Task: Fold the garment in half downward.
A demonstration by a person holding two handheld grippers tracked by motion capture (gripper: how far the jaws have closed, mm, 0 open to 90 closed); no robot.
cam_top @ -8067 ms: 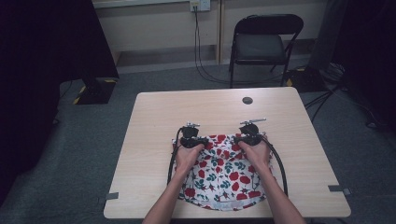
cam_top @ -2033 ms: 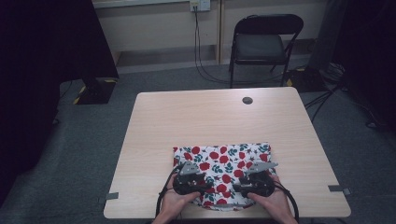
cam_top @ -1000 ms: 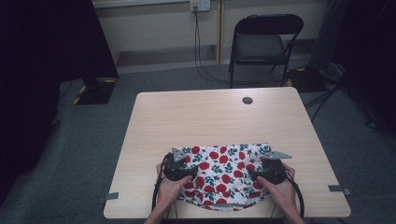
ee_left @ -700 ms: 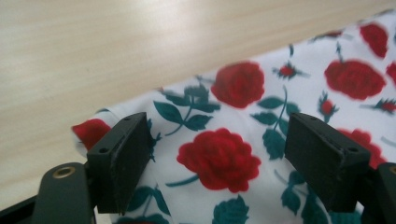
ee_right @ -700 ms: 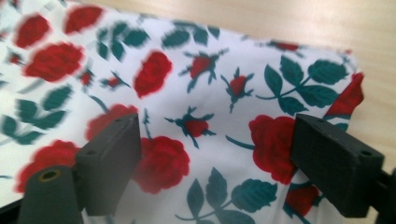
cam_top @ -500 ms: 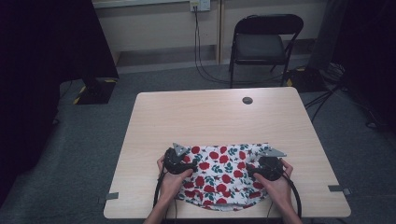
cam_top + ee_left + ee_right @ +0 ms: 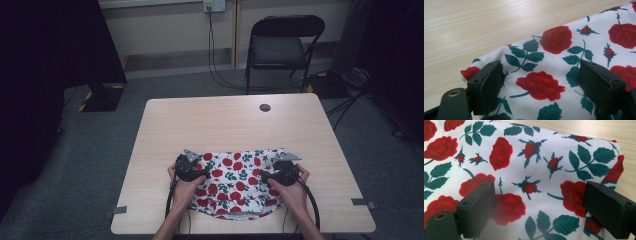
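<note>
Both grippers — left gripper (image 7: 192, 167) and right gripper (image 7: 280, 171) — hover with jaws spread wide above the folded rose-print cloth (image 7: 235, 182) on the wooden table (image 7: 225, 125).

Table (image 7: 230, 125) lit evenly from overhead, soft faint shadows, no glare. Room dark at upper left and right edges of high view. High view slightly soft, grainy. Gripper views bright, cloth (image 7: 564, 57) sharp, jaws at bottom slightly blurred.

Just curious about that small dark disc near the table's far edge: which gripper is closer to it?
Right. The right gripper sits almost straight below the disc in the high view; the left gripper lies farther off to the side.
</note>
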